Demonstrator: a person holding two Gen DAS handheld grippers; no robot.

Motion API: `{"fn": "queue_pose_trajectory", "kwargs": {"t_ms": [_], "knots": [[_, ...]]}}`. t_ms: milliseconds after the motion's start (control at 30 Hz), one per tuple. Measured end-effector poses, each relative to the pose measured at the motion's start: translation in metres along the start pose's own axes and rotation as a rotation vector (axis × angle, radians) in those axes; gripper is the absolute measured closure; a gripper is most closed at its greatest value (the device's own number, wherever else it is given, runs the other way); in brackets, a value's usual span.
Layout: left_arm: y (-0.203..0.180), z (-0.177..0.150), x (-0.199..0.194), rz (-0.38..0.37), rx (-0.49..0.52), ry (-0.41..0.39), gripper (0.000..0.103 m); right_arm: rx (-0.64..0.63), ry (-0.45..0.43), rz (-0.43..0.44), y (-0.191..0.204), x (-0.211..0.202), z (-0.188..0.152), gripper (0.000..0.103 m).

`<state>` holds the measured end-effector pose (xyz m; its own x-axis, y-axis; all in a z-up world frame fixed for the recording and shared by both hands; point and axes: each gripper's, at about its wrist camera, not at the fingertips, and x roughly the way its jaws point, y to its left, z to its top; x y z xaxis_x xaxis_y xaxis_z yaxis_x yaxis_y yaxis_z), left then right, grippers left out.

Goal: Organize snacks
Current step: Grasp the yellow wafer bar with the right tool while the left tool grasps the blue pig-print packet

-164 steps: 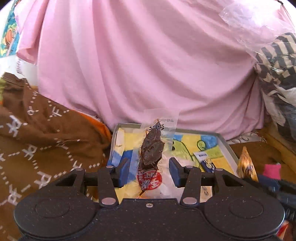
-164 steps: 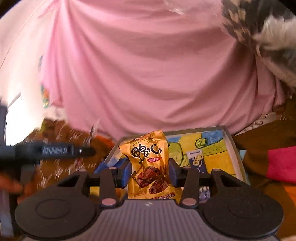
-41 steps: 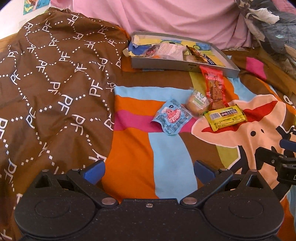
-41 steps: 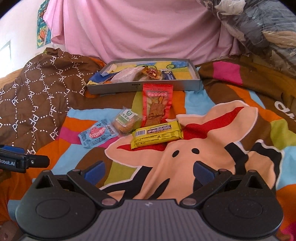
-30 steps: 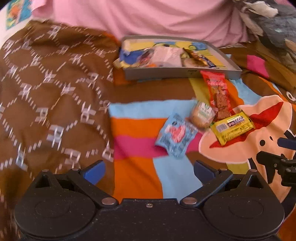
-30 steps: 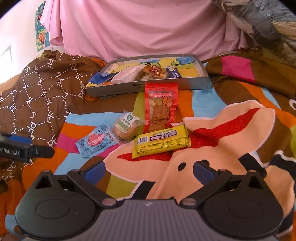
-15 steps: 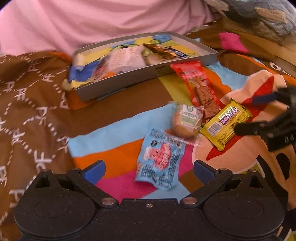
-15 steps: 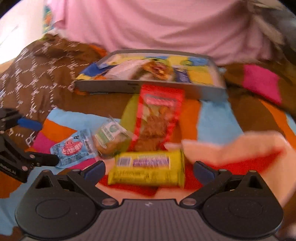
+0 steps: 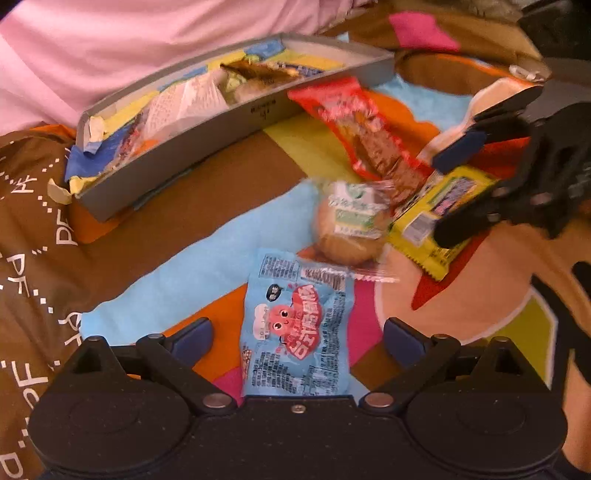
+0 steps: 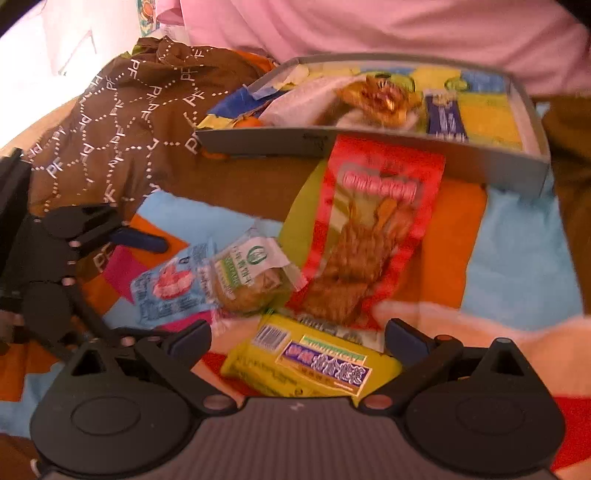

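Several wrapped snacks lie on a colourful bedspread. A blue packet (image 9: 295, 332) lies between the wide-apart fingers of my left gripper (image 9: 297, 334), which is open. A yellow bar (image 10: 314, 363) lies between the fingers of my right gripper (image 10: 297, 338), also open. Beside them sit a round cake in clear wrap (image 9: 349, 225) (image 10: 249, 284) and a long red packet (image 9: 364, 133) (image 10: 373, 229). The grey tray (image 9: 236, 127) (image 10: 406, 149) behind holds more snacks. In the left wrist view the right gripper (image 9: 454, 192) hangs over the yellow bar (image 9: 439, 214). The blue packet (image 10: 171, 288) also shows in the right wrist view.
A brown patterned blanket (image 9: 33, 229) (image 10: 122, 133) bunches up on the left. A pink cloth (image 9: 110, 40) (image 10: 369, 26) hangs behind the tray. The left gripper's arm (image 10: 70, 251) shows at the left of the right wrist view.
Both grippers, earlier shut on snacks over the tray, have let them go and pulled back. Over the last second they came down close: left over the blue packet, right over the yellow bar.
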<state>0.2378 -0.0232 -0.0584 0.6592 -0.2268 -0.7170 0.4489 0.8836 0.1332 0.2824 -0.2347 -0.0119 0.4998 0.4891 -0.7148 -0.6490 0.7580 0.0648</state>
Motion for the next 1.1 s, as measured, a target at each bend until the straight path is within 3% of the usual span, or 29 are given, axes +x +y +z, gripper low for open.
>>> {"fn": "queue_pose_trajectory", "kwargs": {"t_ms": [133,200,400,567,700,967,1100], "knots": [[0.003,0.000,0.000,0.010,-0.033,0.000,0.008,0.065,-0.003,0.059,-0.005,-0.006,-0.011,0.001],[0.005,-0.002,-0.004,0.020,-0.044,-0.006,0.016,0.075,-0.003,0.071,-0.004,-0.010,-0.016,0.002],[0.011,-0.011,-0.014,0.018,-0.113,-0.004,0.033,0.109,-0.039,0.081,0.008,-0.027,-0.032,0.003],[0.012,-0.018,-0.022,-0.012,-0.174,0.018,0.040,0.106,-0.053,0.072,0.032,-0.035,-0.048,0.003],[0.013,-0.021,-0.028,-0.020,-0.198,0.026,0.039,0.106,-0.082,0.032,0.048,-0.039,-0.057,0.004],[0.013,-0.013,-0.023,-0.012,-0.168,0.043,0.028,0.079,-0.130,-0.090,0.054,-0.030,-0.060,0.003],[0.005,-0.005,-0.014,0.011,-0.101,0.055,0.024,0.026,-0.081,-0.190,0.060,-0.014,-0.053,0.004]]}}
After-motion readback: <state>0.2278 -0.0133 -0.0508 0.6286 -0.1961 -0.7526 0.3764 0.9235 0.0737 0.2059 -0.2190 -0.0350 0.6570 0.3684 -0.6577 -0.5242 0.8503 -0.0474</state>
